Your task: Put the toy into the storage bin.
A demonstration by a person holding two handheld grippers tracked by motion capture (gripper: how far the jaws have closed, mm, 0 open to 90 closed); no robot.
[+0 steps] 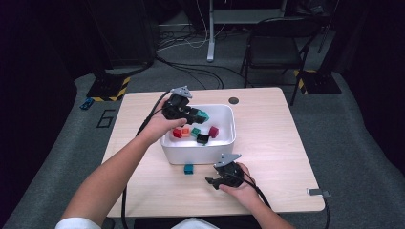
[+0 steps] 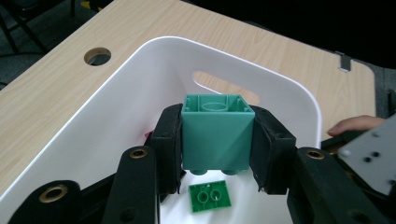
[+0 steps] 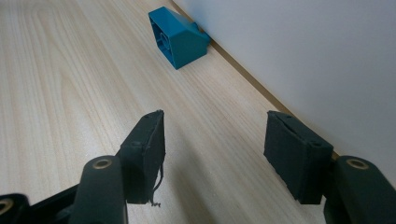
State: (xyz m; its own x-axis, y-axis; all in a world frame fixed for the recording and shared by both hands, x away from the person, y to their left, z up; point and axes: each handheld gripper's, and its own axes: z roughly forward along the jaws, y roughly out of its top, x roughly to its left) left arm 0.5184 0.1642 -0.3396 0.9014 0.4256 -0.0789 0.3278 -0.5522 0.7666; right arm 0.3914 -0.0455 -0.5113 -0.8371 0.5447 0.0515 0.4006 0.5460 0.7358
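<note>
A white bin (image 1: 229, 138) stands mid-table with several coloured bricks inside. My left gripper (image 1: 197, 116) hovers over the bin's left part, shut on a teal-green brick (image 2: 215, 131) (image 1: 203, 115) held above the bin's floor. Below it on the floor lies a flat green brick (image 2: 209, 196). My right gripper (image 1: 211, 181) is at the table's front, right of a blue brick (image 1: 188, 169) (image 3: 177, 37) that lies against the bin's (image 3: 299, 56) front wall. Its jaws stand open with bare wood between them (image 3: 214, 147).
The bin (image 2: 140, 84) has a handle slot in its far wall. A round cable hole (image 1: 233, 100) is in the table behind the bin. A chair (image 1: 277, 45) and cables are on the floor beyond the table. Bare wood lies right of the bin.
</note>
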